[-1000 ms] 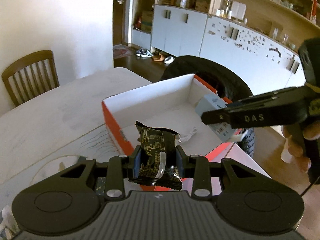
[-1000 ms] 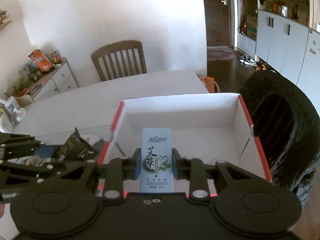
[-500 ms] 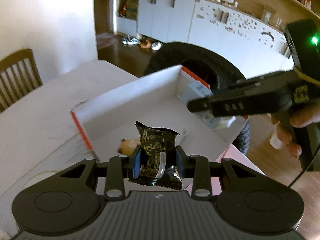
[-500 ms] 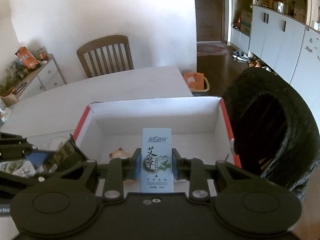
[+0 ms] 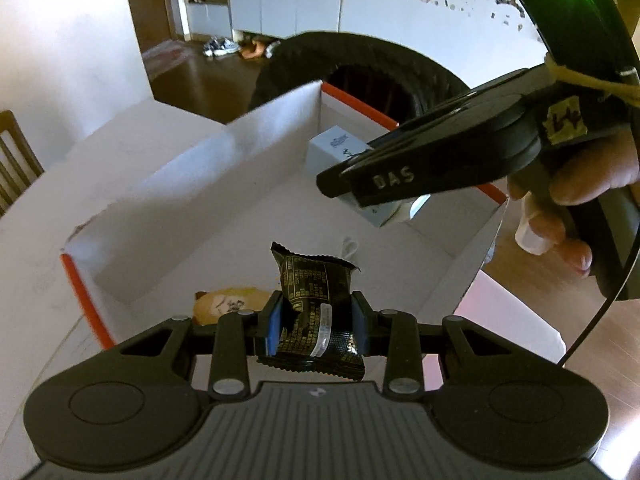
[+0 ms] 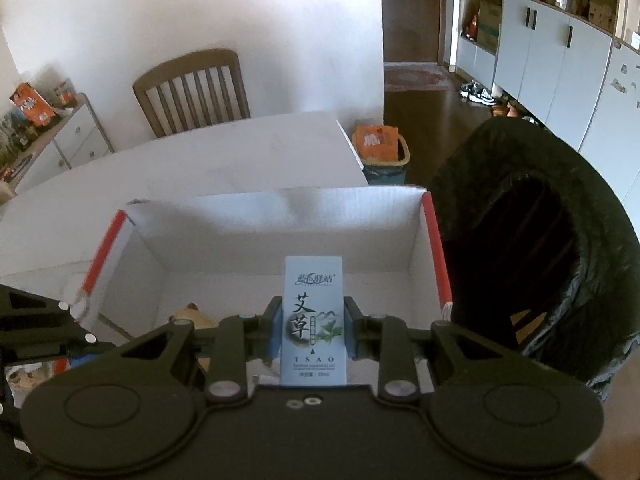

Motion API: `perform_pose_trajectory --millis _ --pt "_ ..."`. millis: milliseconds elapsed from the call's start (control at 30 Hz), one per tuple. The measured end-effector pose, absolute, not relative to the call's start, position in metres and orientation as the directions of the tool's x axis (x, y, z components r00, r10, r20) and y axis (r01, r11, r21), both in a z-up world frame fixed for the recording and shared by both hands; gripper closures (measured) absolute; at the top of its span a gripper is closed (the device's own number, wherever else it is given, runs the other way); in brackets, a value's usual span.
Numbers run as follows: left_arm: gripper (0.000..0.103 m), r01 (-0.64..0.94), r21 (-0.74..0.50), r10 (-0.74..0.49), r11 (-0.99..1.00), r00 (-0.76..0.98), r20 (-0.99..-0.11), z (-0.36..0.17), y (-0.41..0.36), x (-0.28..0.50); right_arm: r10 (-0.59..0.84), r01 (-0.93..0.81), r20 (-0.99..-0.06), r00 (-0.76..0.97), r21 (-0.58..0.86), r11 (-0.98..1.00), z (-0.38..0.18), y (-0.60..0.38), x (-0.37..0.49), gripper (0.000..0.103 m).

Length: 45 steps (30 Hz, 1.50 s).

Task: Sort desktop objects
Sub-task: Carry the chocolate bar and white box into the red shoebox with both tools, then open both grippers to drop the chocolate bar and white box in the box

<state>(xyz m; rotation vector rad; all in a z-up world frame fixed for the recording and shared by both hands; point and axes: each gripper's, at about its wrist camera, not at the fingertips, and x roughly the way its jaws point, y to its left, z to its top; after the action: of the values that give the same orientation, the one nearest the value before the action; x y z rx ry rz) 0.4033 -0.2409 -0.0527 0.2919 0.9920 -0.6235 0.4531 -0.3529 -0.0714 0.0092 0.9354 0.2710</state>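
Snack packet (image 5: 316,308), black, light and crinkly, sits pinched at mid-body in your left gripper (image 5: 316,320) above the white box (image 5: 248,148); beyond it, your right gripper (image 6: 312,332) clamps the stiff pale-blue carton (image 6: 313,320) by its flat sides over the same box, probably light enough to drop.

Left gripper (image 5: 316,320): black housing, blue pads, silver screws. Right gripper (image 6: 312,332): black, embossed "DAS", yellow tape label, green indicator light.

White wall (image 6: 200,12), wood chair (image 6: 192,92), dark floor (image 6: 424,120), grey cabinets (image 6: 552,52).
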Motion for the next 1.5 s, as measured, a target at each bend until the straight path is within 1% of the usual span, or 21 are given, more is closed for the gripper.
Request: perform_pose_trajectory --millis 333,467,667,800,1067,1333,1433,1500 --pt "0.070 0.622 -0.082 -0.331 0.779 0.296 -0.896 -0.077 -0.258 0.424 0.211 -0.238 -0.841 0.498 0.102 0.966 -0.099 -0.346 0.481 0.074" --pt "0.070 0.633 -0.059 -0.297 0.772 0.277 -0.914 -0.084 -0.264 0.430 0.210 -0.258 -0.854 0.475 0.093 0.962 -0.106 -0.342 0.488 0.075" --pt "0.070 0.641 -0.059 -0.281 0.765 0.250 -0.926 -0.093 -0.266 0.435 0.205 -0.252 -0.880 0.429 0.102 0.962 -0.117 -0.340 0.497 0.074" --pt "0.070 0.653 -0.056 -0.268 0.756 0.230 -0.935 -0.102 -0.268 0.432 0.175 -0.246 -0.895 0.410 0.076 0.966 -0.124 -0.340 0.498 0.074" --pt "0.070 0.650 -0.071 -0.250 0.757 0.187 -0.950 -0.112 -0.266 0.430 0.183 -0.261 -0.909 0.374 0.086 0.961 -0.128 -0.337 0.502 0.074" --pt "0.069 0.641 -0.095 -0.260 0.761 0.168 -0.951 -0.112 -0.259 0.427 0.191 -0.281 -0.912 0.363 0.088 0.956 -0.128 -0.337 0.503 0.073" --pt "0.066 0.631 -0.111 -0.273 0.768 0.166 -0.948 -0.110 -0.255 0.425 0.199 -0.278 -0.909 0.366 0.097 0.956 -0.125 -0.338 0.503 0.071" --pt "0.059 0.635 -0.109 -0.279 0.765 0.175 -0.944 -0.108 -0.252 0.423 0.202 -0.274 -0.908 0.366 0.102 0.956 -0.125 -0.339 0.504 0.069"
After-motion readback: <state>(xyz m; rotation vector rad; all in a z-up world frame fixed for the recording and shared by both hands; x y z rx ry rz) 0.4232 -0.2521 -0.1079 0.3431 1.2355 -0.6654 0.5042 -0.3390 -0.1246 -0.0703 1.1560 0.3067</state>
